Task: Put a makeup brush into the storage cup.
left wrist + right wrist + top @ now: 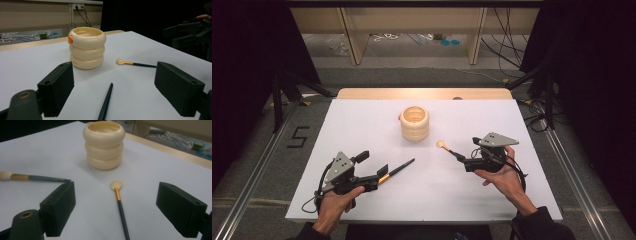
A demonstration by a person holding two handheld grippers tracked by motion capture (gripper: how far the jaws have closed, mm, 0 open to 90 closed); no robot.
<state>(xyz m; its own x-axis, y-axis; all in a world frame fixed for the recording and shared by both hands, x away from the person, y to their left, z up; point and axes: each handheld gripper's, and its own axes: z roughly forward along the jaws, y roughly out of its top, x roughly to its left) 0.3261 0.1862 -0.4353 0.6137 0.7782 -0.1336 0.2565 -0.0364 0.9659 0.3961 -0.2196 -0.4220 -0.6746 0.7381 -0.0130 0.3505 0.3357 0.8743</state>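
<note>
Cream ringed holder: upright at the middle rear of the white bench, mouth open upward, small orange tab on its side; apparently the destination for both brushes.

Dark-handled brush: flat on the bench, near and left of the holder, one end pointing toward it, the other end lying between the jaws of the left gripper. Jaws wide apart in the left gripper view, handle not yet pinched; positioned for a grasp.

Fan brush: flat, near and right of the holder, pale bristles toward it. Handle running back between the spread jaws of the right gripper; likewise lined up, nothing clamped.
</note>
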